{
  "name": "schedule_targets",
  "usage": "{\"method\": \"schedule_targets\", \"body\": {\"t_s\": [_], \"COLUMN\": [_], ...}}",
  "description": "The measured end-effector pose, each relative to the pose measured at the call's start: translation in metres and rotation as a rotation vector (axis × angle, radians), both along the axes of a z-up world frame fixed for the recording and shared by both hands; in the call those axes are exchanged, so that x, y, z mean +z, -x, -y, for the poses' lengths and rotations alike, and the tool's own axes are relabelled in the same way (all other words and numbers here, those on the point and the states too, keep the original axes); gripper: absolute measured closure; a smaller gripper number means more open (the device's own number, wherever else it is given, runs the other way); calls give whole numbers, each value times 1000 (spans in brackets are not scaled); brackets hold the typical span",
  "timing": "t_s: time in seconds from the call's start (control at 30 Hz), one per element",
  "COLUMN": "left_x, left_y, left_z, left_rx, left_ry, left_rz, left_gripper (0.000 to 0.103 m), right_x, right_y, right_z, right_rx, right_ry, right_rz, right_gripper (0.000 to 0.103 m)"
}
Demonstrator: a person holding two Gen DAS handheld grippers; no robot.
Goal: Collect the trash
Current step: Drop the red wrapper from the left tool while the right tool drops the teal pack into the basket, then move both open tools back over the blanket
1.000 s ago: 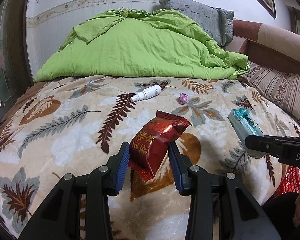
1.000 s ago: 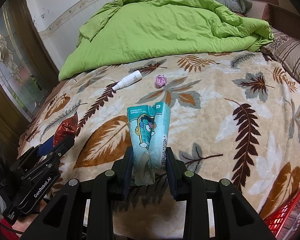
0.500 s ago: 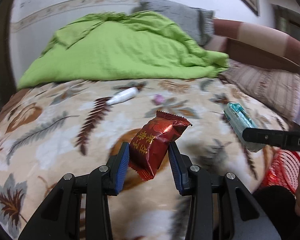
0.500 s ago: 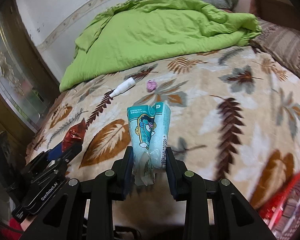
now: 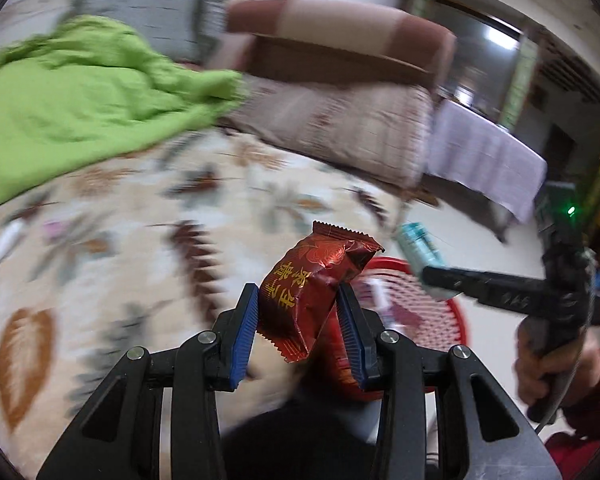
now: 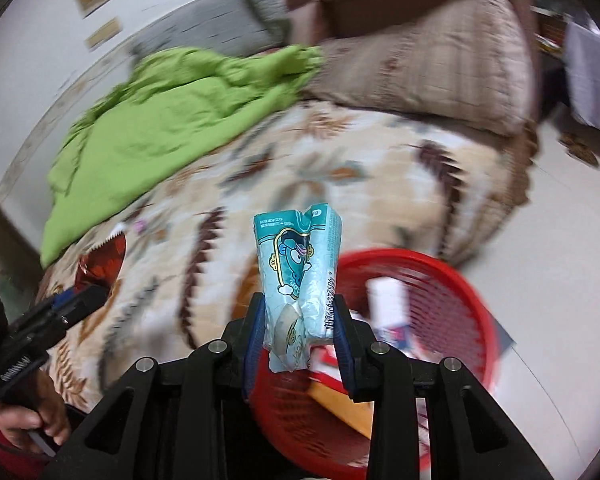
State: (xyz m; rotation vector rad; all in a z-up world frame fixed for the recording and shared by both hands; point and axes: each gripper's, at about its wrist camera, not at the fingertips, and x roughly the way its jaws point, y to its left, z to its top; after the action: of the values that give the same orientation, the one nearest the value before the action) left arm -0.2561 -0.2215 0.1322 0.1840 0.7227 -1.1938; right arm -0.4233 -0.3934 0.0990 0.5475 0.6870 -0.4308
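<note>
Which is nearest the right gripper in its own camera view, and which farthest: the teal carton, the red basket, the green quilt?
1. Teal carton, clamped between the right gripper pads.
2. Red basket, just beyond and below, to the right.
3. Green quilt, far back on the bed, upper left.

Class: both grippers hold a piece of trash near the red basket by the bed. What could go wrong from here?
1. The left gripper pinches the red foil snack wrapper low down; it may slip out early.
2. The right gripper holds the teal printed pouch over the red mesh basket's near rim; it could drop outside.
</note>
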Motion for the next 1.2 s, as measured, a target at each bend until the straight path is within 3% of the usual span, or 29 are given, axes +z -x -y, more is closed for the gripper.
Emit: {"method": "schedule_targets", "body": {"t_s": [0.13, 0.17, 0.2, 0.27, 0.4, 0.67, 0.8, 1.03, 1.2], "left_x": [-9, -12, -16, -19, -15, 2, 6, 6, -5], "left_y": [26, 28, 31, 32, 20, -53, -102, -188, -228], "left_z": [54, 62, 73, 81, 67, -16, -70, -161, -200], "left_rx": [-133, -152, -168, -168, -143, 87, 243, 483, 567], "left_ry": [-44, -56, -75, -90, -70, -39, -61, -85, -99], "left_rz": [-44, -53, -62, -77, -73, -29, 27, 39, 28], "left_gripper": [64, 60, 51, 41, 38, 34, 33, 33, 33], "right_x": [-15, -17, -21, -22, -18, 1, 7, 16, 11], "right_y": [26, 28, 32, 34, 33, -36, -91, -199, -284], "right_z": [20, 21, 25, 29, 31, 4, -28, -90, -125], "right_rx": [-69, -80, -91, -110, -117, 52, 196, 411, 516], "right_ry": [-27, -39, -51, -44, -33, -48, -70, -40, -17], "right_rz": [-26, -24, -30, -39, -23, 44, 53, 55, 23], "right_gripper": [58, 55, 49, 47, 47, 47, 47, 46, 46]}}
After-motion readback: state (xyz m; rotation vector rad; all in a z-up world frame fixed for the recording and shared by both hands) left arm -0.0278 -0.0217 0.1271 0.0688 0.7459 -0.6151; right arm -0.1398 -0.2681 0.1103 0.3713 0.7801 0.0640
